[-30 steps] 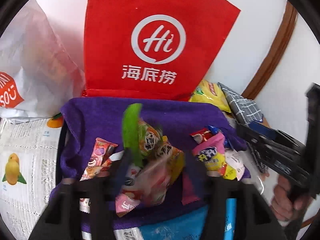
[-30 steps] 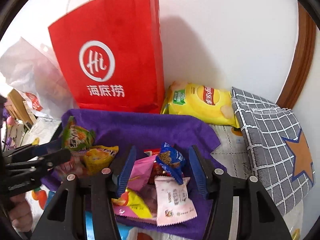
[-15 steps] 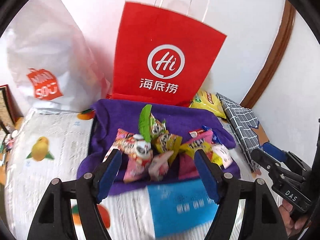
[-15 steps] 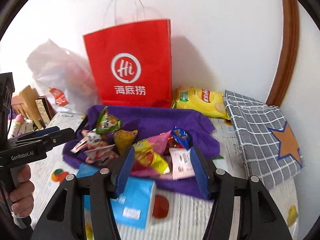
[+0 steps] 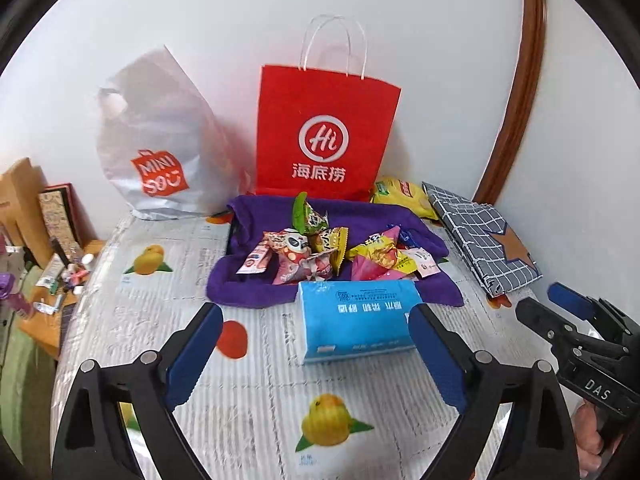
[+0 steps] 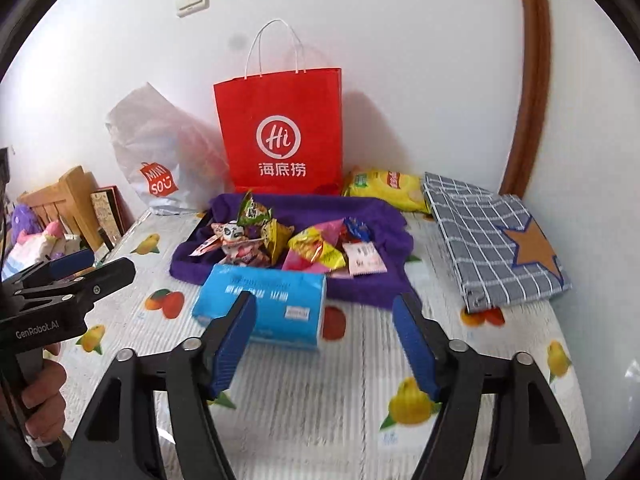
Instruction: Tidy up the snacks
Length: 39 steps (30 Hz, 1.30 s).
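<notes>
Several small snack packets [image 5: 312, 252] lie heaped on a purple cloth [image 5: 248, 292] at the back of the table; in the right wrist view the snack packets [image 6: 280, 244] rest on the same purple cloth [image 6: 372, 284]. A blue tissue pack [image 5: 356, 324] lies just in front of the cloth. My left gripper [image 5: 314, 316] hovers short of the pack, its jaws opening with nothing between the pads. My right gripper [image 6: 324, 304] hangs beside it, jaws also opening and empty, the tissue pack [image 6: 260, 304] beyond its tips.
A red paper bag [image 5: 326, 136] and a white plastic bag [image 5: 160, 148] stand against the wall. A yellow chip bag [image 5: 400, 196] and a folded checked cloth [image 5: 480, 240] lie at the right. The table's fruit-printed cover [image 5: 260, 400] ends at the left by a cluttered shelf [image 5: 40, 240].
Both grippers have drawn back and up from the snack heap and their jaws have widened. The packets that stood between the fingers now lie on the purple cloth.
</notes>
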### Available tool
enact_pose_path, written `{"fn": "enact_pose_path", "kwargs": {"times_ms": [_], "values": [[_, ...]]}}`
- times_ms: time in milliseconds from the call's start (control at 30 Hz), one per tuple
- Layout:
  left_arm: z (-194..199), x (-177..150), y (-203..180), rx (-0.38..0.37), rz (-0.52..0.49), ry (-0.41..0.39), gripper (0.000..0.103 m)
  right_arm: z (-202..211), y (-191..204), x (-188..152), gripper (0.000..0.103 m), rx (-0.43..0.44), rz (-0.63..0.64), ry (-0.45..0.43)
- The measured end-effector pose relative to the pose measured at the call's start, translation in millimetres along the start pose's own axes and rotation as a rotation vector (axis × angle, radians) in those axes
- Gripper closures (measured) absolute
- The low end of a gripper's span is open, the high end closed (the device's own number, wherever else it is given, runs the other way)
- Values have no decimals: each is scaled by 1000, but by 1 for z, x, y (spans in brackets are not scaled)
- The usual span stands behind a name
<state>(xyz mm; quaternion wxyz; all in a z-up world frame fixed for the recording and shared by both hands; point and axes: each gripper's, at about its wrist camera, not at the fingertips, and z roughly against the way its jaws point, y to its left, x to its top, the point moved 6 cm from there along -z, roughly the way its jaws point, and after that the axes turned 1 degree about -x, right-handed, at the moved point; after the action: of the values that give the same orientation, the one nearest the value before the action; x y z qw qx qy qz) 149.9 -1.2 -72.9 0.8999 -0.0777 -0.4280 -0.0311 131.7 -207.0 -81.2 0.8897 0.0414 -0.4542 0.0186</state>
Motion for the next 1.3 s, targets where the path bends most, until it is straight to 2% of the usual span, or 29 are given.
{"fn": "enact_pose_path", "kwargs": {"times_ms": [33, 100, 300, 633, 1300], "values": [[7, -2, 0, 15, -4, -13, 9, 4, -2, -4, 18, 9, -20, -2], [18, -7, -1, 30, -13, -28, 9, 13, -3, -10, 15, 31, -44, -11], [45, -18, -6, 6, -15, -53, 6, 39, -4, -22, 2, -20, -29, -43], [65, -22, -23, -8, -52, -75, 6, 57, -15, -32, 1, -40, -76, -50], [67, -25, -35, 16, -85, -65, 6, 66, -26, -40, 1, -59, -107, -56]]}}
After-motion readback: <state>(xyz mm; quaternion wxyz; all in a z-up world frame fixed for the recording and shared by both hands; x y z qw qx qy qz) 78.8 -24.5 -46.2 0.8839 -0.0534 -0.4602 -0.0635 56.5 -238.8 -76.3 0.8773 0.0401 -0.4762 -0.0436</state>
